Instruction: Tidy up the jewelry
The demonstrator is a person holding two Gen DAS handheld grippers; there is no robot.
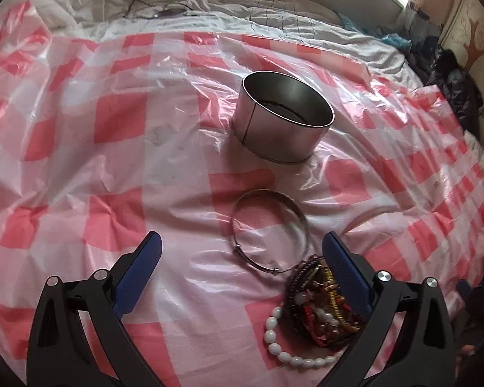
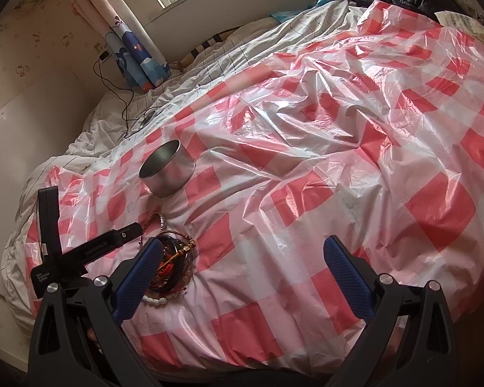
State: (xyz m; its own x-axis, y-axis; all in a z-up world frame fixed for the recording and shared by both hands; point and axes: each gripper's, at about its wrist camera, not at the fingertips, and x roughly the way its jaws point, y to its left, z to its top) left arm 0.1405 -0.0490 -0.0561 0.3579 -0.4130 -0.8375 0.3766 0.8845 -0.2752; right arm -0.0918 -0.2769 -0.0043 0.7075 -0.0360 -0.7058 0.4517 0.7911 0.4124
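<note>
A round metal tin [image 1: 282, 117] stands open on the red-and-white checked plastic sheet [image 1: 113, 148]; the right wrist view shows the tin [image 2: 167, 172] at left. Just nearer lies a thin silver bangle [image 1: 269, 230]. A heap of dark beaded bracelets [image 1: 319, 303] with a white bead strand [image 1: 274, 332] lies against the right finger of my left gripper [image 1: 242, 251], which is open and holds nothing. My right gripper [image 2: 242, 254] is open too, the bracelet heap [image 2: 174, 264] by its left finger. The left gripper's body [image 2: 90, 251] shows there at left.
The sheet covers a rumpled bed with white checked bedding [image 2: 242, 48] behind it. A black cable [image 2: 126, 96] trails from the wall onto the bedding. Dark clothing [image 1: 455, 87] is piled at the bed's right side. A curtain [image 2: 135, 54] and a window are beyond.
</note>
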